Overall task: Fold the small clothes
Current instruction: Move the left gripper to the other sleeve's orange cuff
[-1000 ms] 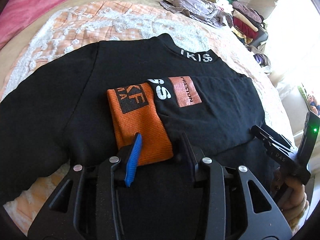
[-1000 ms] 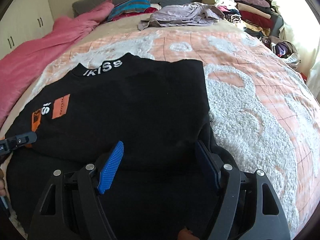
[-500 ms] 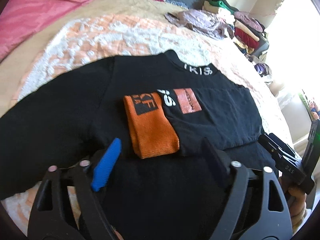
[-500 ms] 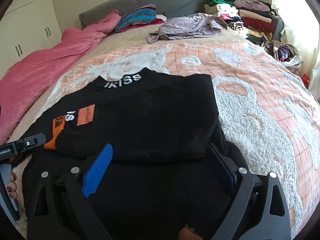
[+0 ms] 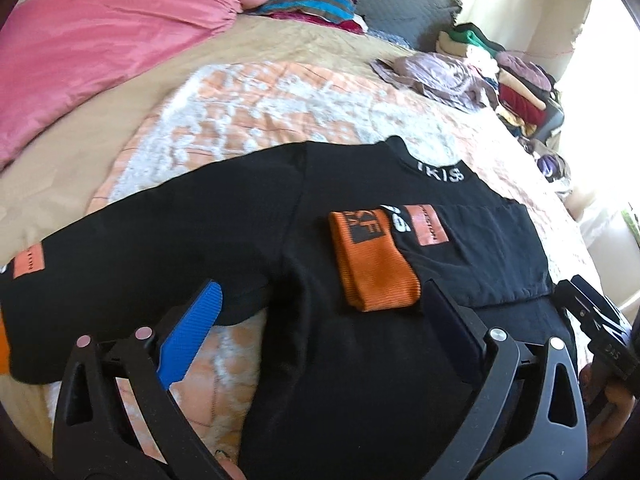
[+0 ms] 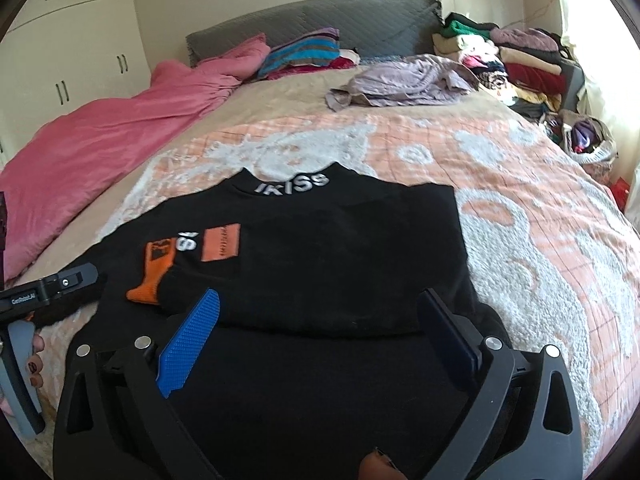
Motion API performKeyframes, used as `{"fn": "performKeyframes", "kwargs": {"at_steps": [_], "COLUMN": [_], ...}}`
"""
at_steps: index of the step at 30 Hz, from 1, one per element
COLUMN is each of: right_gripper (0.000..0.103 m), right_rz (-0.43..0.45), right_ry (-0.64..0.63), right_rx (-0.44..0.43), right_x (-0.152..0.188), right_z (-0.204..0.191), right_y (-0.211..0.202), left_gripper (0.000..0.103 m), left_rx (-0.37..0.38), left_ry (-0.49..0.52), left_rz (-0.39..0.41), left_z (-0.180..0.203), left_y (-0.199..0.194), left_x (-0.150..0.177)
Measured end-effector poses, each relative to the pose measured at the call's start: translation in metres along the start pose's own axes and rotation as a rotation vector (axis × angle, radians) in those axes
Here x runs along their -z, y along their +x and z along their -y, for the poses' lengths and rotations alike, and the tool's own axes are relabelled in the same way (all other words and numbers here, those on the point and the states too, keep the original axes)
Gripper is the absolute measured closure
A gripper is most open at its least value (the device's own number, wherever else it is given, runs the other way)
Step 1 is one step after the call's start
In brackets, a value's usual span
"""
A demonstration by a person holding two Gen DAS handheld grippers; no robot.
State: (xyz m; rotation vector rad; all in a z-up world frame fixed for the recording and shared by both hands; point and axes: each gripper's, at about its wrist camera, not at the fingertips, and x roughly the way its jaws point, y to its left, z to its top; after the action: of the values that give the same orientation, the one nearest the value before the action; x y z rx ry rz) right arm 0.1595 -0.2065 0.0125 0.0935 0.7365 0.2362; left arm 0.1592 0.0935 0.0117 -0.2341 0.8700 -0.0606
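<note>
A black sweater (image 5: pixel 200 240) with white collar lettering (image 5: pixel 440 170) lies flat on the bed. One sleeve is folded across its chest, ending in an orange cuff (image 5: pixel 376 276). The other sleeve stretches out to the left. My left gripper (image 5: pixel 320 292) hovers over the sweater's lower half, near the cuff; its jaws are opening, with nothing between them. My right gripper (image 6: pixel 320 296) stands open above the folded sleeve's near edge on the sweater (image 6: pixel 340 260), holding nothing. The cuff (image 6: pixel 150 280) and the left gripper (image 6: pixel 52 284) show at the left of the right wrist view.
A peach and white blanket (image 6: pixel 540 240) covers the bed. A pink quilt (image 6: pixel 100 132) lies along the left side. Far off sit a crumpled grey garment (image 6: pixel 404 80), striped folded clothes (image 6: pixel 304 50) and a stack of clothes (image 6: pixel 520 60). A white wardrobe (image 6: pixel 72 52) stands at the left.
Both grippers have opened wide and drawn back and up from the sweater. The left one let go of the orange cuff, which stays lying on the chest.
</note>
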Motion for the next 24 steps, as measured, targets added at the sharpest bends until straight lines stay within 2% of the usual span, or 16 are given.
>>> {"fn": "performKeyframes", "kwargs": {"at_steps": [10,18,24], "right_gripper": [0.005,0.005,0.005], "right_rz": [0.014,0.012,0.001], "right_ry": [-0.068,-0.139,-0.203], "right_rx": [-0.058,-0.134,-0.177], "right_x": [-0.006,-0.011,-0.014], "right_z": [-0.04,-0.087,-0.123], "right_y": [0.0,0.006,0.009], "left_gripper": [0.01,0.01,0.01], "left_rx": [-0.059,-0.118,-0.187], "left_ry": [-0.039,-0.093,-0.126], "left_rz": [0.033,0.067,0.105], "left_z": [-0.028,-0.056,-0.079], "left_y": [-0.016,-0.03,-0.048], "left_x": [0.005,0.005,0.006]}}
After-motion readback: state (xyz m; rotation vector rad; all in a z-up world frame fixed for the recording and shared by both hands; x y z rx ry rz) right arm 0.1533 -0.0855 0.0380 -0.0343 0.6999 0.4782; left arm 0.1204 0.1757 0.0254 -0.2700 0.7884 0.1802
